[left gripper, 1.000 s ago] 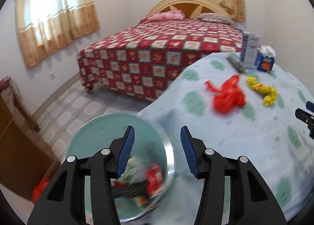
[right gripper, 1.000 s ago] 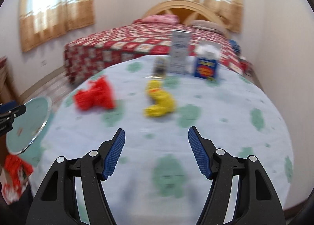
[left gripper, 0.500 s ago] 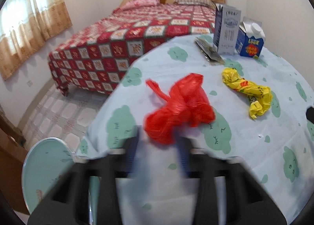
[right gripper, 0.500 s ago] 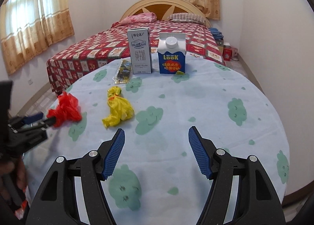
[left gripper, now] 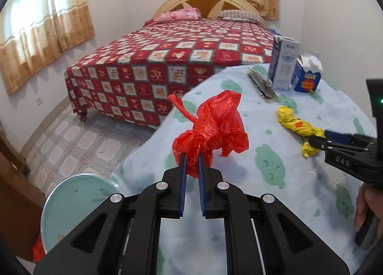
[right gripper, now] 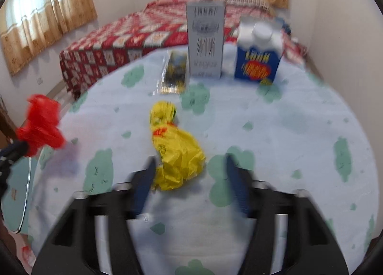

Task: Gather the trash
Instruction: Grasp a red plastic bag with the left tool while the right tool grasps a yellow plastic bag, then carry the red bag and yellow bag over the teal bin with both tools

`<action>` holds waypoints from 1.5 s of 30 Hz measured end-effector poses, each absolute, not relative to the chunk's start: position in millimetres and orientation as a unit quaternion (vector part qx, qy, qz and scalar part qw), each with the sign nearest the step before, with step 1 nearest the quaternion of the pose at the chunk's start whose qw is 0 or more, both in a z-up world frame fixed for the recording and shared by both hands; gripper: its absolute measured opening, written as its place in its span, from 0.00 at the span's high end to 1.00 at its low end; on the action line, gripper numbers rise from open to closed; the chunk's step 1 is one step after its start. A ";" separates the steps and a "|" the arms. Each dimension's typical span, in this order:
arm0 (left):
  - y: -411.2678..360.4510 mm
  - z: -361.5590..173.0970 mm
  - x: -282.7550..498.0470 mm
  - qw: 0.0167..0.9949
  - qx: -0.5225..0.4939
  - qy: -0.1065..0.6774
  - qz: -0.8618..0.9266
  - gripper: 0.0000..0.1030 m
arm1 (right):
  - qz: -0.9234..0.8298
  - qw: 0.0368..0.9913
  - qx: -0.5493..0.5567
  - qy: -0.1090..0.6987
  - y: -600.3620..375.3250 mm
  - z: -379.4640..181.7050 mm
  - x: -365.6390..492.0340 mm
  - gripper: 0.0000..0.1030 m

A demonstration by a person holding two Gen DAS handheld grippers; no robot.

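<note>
With the left gripper (left gripper: 191, 155) clamped on the red bag (left gripper: 213, 128) lifted off the table's (right gripper: 299, 131) near-left edge, the wide-open right gripper (right gripper: 189, 164) should settle squarely astride the yellow bag (right gripper: 177, 152) near mid-table before pinching its bulkiest fold.

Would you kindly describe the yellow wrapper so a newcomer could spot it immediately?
On the round table with the green-patterned cloth, look at the middle, in front of the two upright cartons. The yellow wrapper lies crumpled there: the only yellow item, with red print.
</note>
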State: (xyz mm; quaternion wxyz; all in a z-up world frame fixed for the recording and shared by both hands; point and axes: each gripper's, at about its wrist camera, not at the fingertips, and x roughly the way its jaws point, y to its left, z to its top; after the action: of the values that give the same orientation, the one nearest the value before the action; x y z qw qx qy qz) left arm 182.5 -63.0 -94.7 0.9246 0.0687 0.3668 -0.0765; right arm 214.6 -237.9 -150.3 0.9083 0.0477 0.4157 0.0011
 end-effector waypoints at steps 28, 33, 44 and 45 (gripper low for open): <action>40.3 -70.3 84.0 0.938 0.054 0.343 -0.005 0.91 | 0.068 0.939 0.048 0.333 -153.0 -108.7 107.4 0.79; 49.6 -69.3 75.6 0.939 0.055 0.340 0.001 0.91 | 0.081 0.942 0.040 0.322 -138.6 -106.1 99.2 0.79; 75.9 -69.6 58.6 0.940 0.053 0.336 0.020 0.91 | 0.105 0.946 0.025 0.305 -107.6 -103.1 87.2 0.79; 76.9 -69.7 57.9 0.940 0.053 0.336 0.020 0.91 | 0.107 0.946 0.024 0.305 -105.6 -103.2 86.7 0.79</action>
State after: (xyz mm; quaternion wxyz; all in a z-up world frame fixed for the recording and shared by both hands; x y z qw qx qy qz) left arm 57.9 76.9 -69.7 0.9402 0.0530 0.3360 0.0203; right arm 86.7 -105.6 -103.2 0.9461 0.0240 0.3049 0.1071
